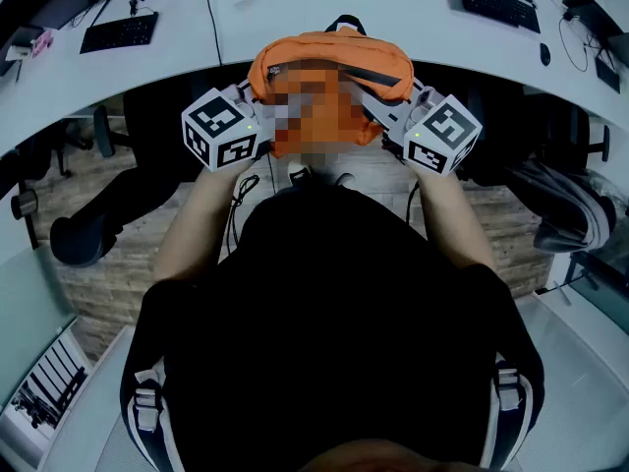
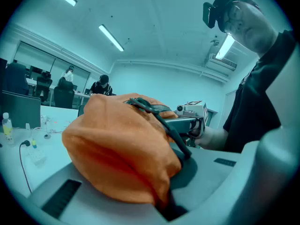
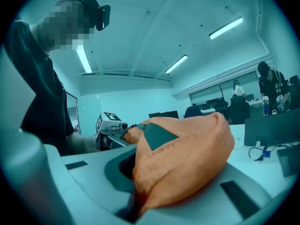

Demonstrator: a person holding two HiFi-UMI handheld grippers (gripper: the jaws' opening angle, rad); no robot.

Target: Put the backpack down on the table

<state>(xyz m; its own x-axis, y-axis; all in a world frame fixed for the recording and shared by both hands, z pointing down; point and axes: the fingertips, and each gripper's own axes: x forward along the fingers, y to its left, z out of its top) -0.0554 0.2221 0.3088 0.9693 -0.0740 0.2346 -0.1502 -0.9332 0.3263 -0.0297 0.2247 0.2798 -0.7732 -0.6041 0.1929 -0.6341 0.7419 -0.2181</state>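
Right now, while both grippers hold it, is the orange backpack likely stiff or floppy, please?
Probably floppy: the orange backpack bulges and creases where the left gripper and right gripper pinch it. Likely light: two pinches seem to carry it.

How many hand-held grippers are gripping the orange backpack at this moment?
2. The left hand-held gripper is shut on the left side of the backpack as the head view shows it, and the right hand-held gripper is shut on its right side. No other is visible.

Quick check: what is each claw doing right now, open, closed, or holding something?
Left claw: closed, pinching the fabric of the orange backpack.
Right claw: closed, pinching the backpack's other side.
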